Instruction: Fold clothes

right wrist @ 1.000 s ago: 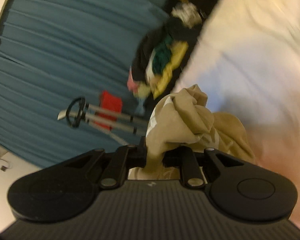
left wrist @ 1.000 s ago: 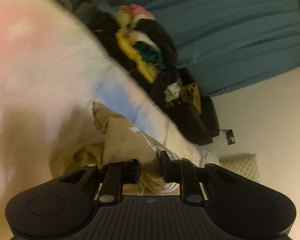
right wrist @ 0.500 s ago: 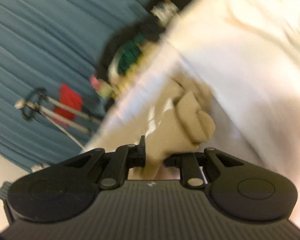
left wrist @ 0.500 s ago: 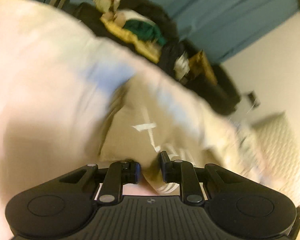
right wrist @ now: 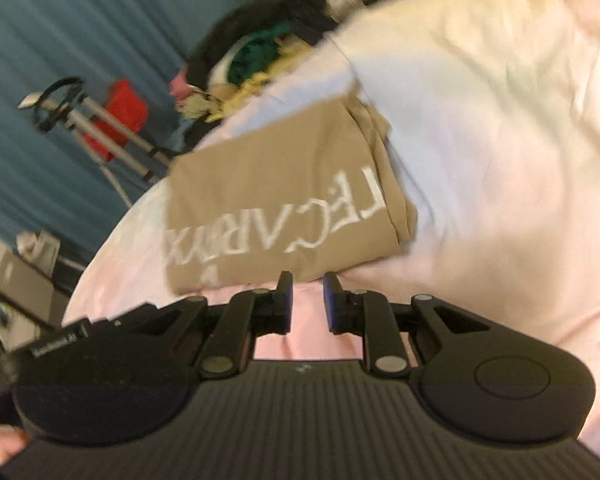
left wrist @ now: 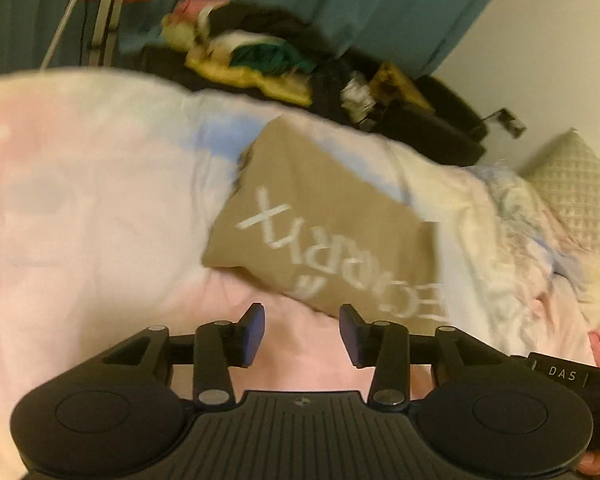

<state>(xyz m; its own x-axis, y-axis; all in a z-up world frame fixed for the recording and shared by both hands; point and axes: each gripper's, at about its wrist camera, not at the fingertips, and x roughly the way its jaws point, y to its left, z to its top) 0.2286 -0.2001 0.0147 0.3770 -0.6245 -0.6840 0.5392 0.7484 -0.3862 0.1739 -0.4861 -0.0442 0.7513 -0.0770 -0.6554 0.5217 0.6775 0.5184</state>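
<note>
A tan garment with white lettering (left wrist: 320, 224) lies folded into a flat rectangle on a pale pink and white bedspread (left wrist: 80, 200). In the left wrist view my left gripper (left wrist: 302, 334) stands open just short of the garment's near edge, with nothing between its fingers. The right wrist view shows the same tan garment (right wrist: 268, 200) lying flat, its stacked folded edges at the right. My right gripper (right wrist: 307, 300) is open by a narrow gap, close to the near edge, holding nothing.
A heap of mixed clothes (left wrist: 260, 56) sits on dark furniture beyond the bed, before a teal curtain (left wrist: 380, 0). A tripod (right wrist: 100, 120) and a red object (right wrist: 122, 116) stand by the curtain. A quilted cream pillow (left wrist: 572, 184) lies at the right.
Both grippers were shut on the bunched tan garment held in the air; it now lies flat and folded on the bed, and both grippers have let go and drawn back.
</note>
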